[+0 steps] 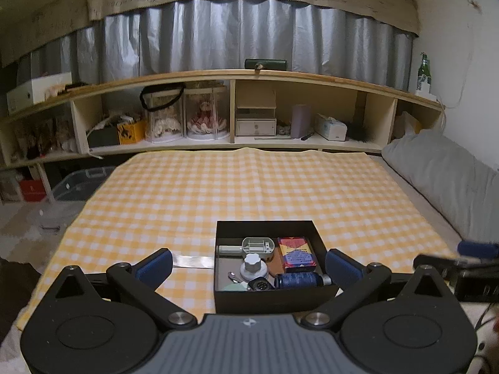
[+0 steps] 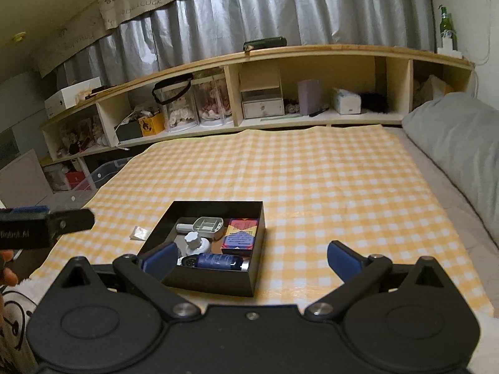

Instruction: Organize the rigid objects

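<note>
A black open box (image 1: 268,227) sits on the yellow checked cloth (image 1: 249,187). Inside lie a colourful card box (image 1: 296,254), a blue cylinder (image 1: 299,280), a white knobbed bottle (image 1: 253,266), a grey plastic part (image 1: 258,245) and a small black round item (image 1: 261,285). My left gripper (image 1: 248,260) stands open just before the box, its fingers spread about as wide as the box, with nothing held. The right wrist view shows the same box (image 2: 218,202) to the left. My right gripper (image 2: 252,249) is open and empty, its left finger (image 2: 160,260) overlapping the box's near corner.
A silver foil packet (image 1: 193,261) lies on the cloth left of the box. A wooden shelf (image 1: 249,76) full of items runs along the back. A grey pillow (image 1: 443,171) borders the right side. A hand (image 2: 7,275) shows at the left edge.
</note>
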Demonstrator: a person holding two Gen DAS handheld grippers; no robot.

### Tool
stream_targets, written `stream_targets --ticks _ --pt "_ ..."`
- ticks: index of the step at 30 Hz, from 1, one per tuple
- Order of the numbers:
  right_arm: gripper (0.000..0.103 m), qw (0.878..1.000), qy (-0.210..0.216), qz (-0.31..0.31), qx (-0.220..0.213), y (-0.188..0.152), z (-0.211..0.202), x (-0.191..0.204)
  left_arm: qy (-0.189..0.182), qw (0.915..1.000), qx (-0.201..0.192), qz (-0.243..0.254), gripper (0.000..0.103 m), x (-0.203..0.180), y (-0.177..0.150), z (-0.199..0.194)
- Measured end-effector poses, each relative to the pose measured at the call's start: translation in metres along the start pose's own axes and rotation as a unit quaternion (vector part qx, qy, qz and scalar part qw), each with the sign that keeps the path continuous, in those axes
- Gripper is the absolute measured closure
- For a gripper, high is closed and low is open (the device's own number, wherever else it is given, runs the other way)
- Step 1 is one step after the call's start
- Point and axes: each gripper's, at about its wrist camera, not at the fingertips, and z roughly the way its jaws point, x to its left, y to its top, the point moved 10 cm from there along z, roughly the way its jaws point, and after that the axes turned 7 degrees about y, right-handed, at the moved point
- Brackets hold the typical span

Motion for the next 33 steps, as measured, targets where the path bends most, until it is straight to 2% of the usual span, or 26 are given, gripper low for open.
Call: stream_targets --ticks 5,11,16,26,33 --pt "0.000 1.000 -0.006 -0.002 -0.019 -0.001 -0.011 -0.001 0.028 0.9993 -0.008 0.025 0.000 0.004 -0.011 -0.008" --pt "0.000 1.000 -0.008 -0.002 -0.029 -0.002 -0.019 -0.002 0.026 0.9994 -0.014 0.017 0.000 0.008 -0.017 -0.012" --pt "0.000 0.999 -0.017 -0.009 -0.030 -0.004 -0.020 0.000 0.038 0.9990 -0.019 0.015 0.000 0.011 -0.022 -0.015" --pt "0.000 0.998 -0.033 -0.047 -0.020 -0.008 -0.016 0.012 0.035 0.9990 -0.020 -0.021 0.000 0.022 -0.022 -0.015" --pt "0.000 0.998 -0.032 -0.045 -0.018 -0.008 -0.016 0.011 0.037 0.9991 -0.019 -0.007 0.000 0.016 -0.025 -0.016"
